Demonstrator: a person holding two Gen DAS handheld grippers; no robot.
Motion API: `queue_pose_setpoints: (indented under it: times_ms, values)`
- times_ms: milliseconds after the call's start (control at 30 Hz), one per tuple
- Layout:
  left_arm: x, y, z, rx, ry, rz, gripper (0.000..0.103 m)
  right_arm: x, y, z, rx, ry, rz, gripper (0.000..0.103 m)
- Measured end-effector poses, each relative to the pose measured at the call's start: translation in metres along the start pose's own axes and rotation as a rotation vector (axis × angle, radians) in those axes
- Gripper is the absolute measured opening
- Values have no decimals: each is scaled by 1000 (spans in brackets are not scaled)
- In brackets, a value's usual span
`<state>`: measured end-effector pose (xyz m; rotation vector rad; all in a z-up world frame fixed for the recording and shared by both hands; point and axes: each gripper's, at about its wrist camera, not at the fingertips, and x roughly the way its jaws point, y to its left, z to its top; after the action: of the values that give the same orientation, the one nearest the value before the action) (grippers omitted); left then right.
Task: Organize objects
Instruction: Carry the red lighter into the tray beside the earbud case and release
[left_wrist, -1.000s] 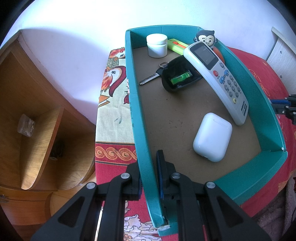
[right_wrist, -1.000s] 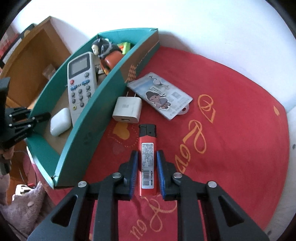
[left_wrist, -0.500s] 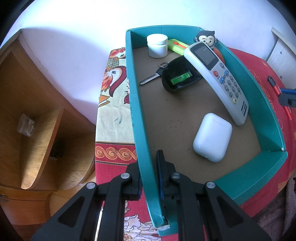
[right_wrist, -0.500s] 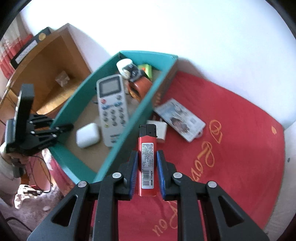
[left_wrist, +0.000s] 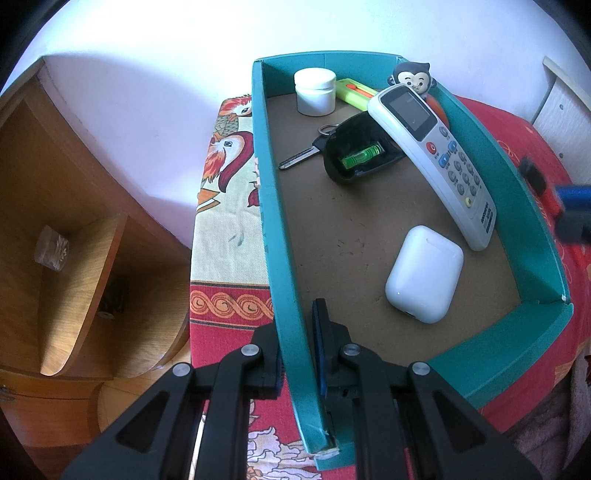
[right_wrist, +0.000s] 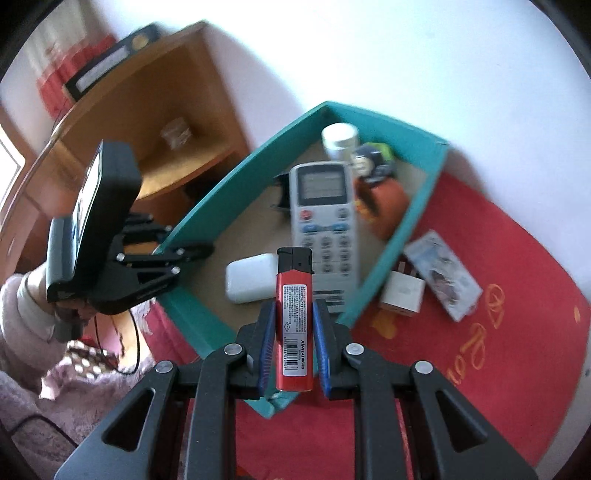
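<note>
Right wrist view: lighter (right_wrist: 294, 317) in right tool (right_wrist: 293, 334) reads "XINHAI".

Red lighter (right_wrist: 294, 325) with black cap, lengthwise at lower centre, above teal box (right_wrist: 402, 236) holding white remote (right_wrist: 325, 218).

I read "XINHAI" beside a barcode on the red lighter's (right_wrist: 294, 325) white label; its smaller print is too fine.

Left tongs (left_wrist: 297, 354) clamped and pitched steeply down; right tongs (right_wrist: 293, 332) gripping, likewise angled.
</note>
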<state>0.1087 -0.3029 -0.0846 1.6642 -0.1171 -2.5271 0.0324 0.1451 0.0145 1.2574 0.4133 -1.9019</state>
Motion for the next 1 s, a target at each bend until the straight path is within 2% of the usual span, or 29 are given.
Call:
queue_pose_setpoints:
  times_ms: [200, 333, 533, 667, 833, 1000]
  values:
    - [0, 0, 0, -1, 0, 0, 10, 26, 16, 7, -107, 100, 77, 21]
    - [0, 1, 0, -1, 0, 0, 10, 44, 15, 12, -144, 183, 94, 21]
    - [0, 1, -1, -1, 0, 0, 10, 65, 18, 18, -219, 304, 31, 21]
    - [0, 1, -1, -2, -1, 1, 10, 77, 25, 19, -253, 321, -42, 21]
    - [0, 0, -1, -2, 0, 1, 10, 80, 34, 15, -236, 298, 26, 21]
    - [0, -1, -1, -5, -1, -1, 10, 81, 38, 11, -233, 279, 29, 22]
